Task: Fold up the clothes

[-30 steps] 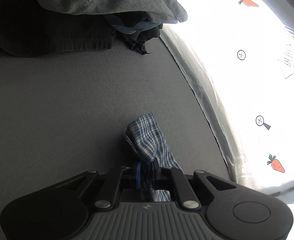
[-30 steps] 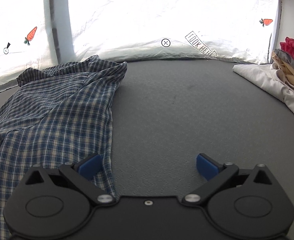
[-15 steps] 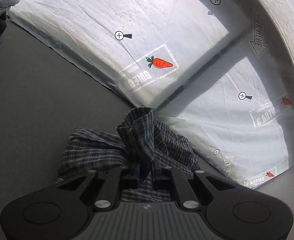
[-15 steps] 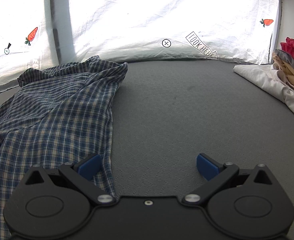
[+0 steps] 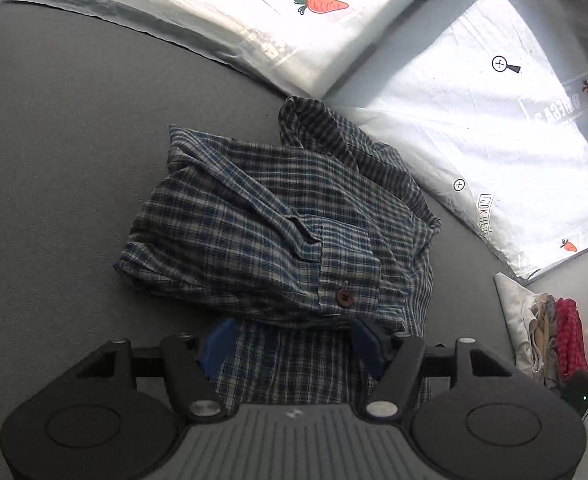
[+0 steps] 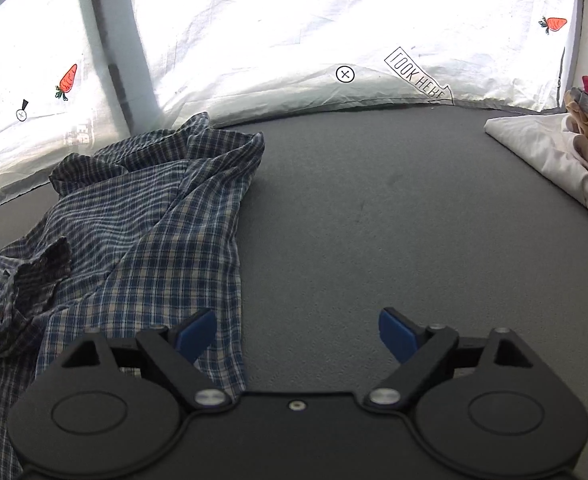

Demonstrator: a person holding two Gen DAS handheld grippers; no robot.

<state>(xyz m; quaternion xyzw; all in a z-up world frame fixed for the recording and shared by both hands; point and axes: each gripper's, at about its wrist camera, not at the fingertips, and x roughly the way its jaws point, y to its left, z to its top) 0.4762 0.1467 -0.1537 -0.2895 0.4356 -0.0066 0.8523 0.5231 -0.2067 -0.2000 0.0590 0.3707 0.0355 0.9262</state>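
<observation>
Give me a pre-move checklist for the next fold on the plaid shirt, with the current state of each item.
1. Left gripper has let go of the sleeve cuff: ok. Its jaws are opening, and the cuff lies just beyond the pads, not pinched.
2. Right gripper empty: ok. Its jaws are closing slightly, with only grey mat between them.
3. Sleeve folded in over the plaid shirt: ok, though bunched.
4. Shirt lying flat: not ok. It is rumpled near the collar.
5. Room to the shirt's right for the fold: ok. The mat there is bare up to the stacked clothes.
6. Shirt's right edge within reach of the right gripper: ok, under its left finger.
</observation>
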